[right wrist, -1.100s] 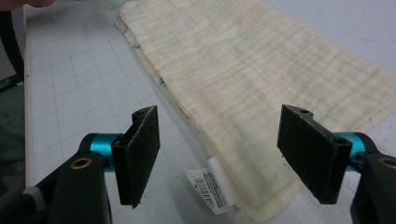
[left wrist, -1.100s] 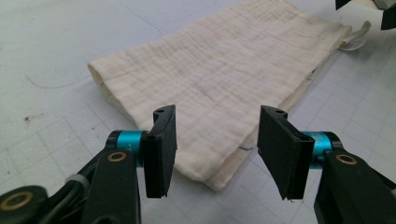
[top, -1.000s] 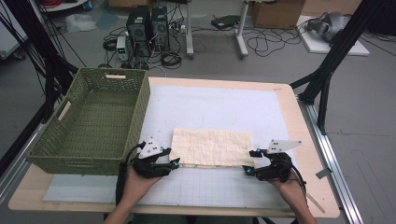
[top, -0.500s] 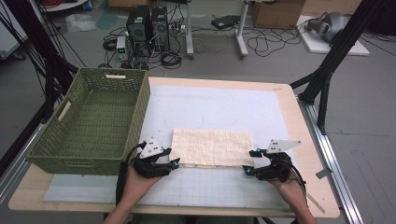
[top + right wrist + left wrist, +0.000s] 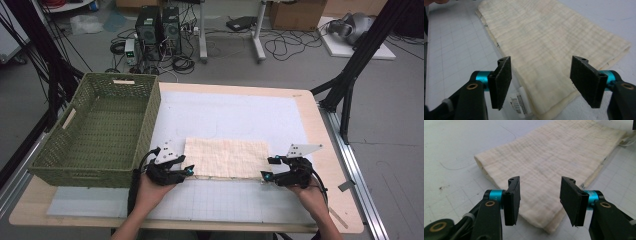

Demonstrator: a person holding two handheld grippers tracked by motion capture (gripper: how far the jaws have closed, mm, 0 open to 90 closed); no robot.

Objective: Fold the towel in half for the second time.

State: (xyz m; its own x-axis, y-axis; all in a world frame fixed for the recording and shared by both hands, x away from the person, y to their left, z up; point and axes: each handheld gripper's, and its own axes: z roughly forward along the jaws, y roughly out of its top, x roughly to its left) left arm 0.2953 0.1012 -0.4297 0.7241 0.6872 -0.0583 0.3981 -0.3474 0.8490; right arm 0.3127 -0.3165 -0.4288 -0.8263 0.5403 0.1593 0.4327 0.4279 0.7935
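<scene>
While we look at progress: cream folded muslin cloth [image 5: 226, 158] lies flat on the counter [image 5: 235, 112], near edge between both grippers.
Left gripper [image 5: 540, 195]: wide open, holding nothing.
Right gripper [image 5: 541, 80]: wide open, holding nothing.
Left to do: we judge gripping the corners, maybe another fold.

Hand-held gripper [image 5: 540, 195] jaws apart over folded cloth [image 5: 549, 162].

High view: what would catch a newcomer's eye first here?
The folded cream cloth lying flat near the front of the white mat draws the eye, with the left gripper and right gripper open at its two near corners. Next comes the big green woven basket standing at the table's left, beside the cloth.
</scene>
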